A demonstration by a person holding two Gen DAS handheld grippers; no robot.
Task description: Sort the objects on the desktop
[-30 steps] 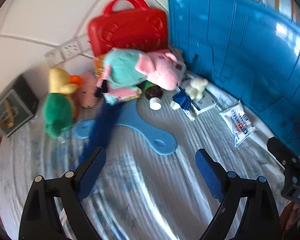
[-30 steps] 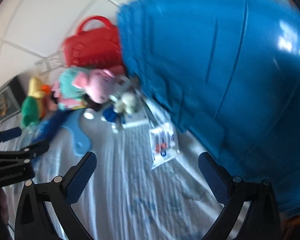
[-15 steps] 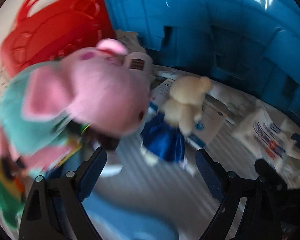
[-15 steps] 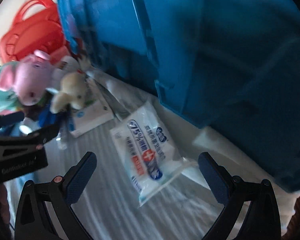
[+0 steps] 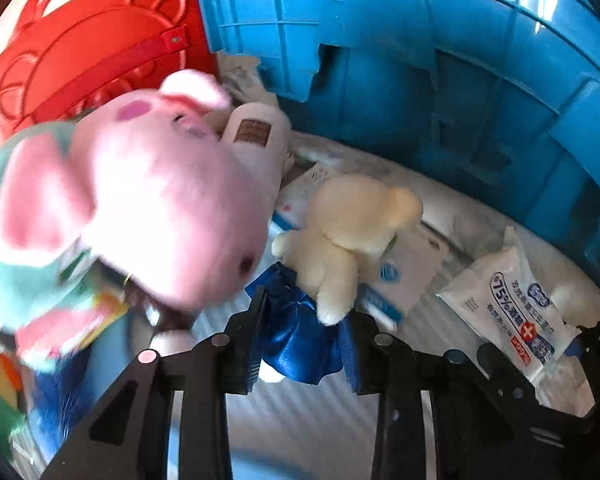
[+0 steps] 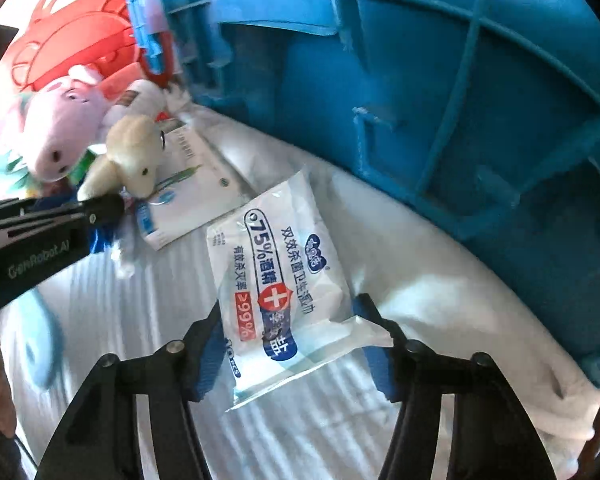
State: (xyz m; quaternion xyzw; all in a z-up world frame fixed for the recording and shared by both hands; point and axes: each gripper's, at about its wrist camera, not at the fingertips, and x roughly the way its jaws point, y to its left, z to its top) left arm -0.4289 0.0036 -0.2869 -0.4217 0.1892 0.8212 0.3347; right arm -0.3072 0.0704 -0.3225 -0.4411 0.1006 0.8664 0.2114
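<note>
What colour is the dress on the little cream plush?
Shiny royal blue dress, clearest in the left wrist view, between the closing left gripper.

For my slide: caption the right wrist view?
Right gripper fingers closing around a wet-wipes pack beside the blue crate.

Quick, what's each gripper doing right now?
Left gripper: closing, fingers pressing the cream plush bear's blue skirt.
Right gripper: closing around the wipes packet.
</note>
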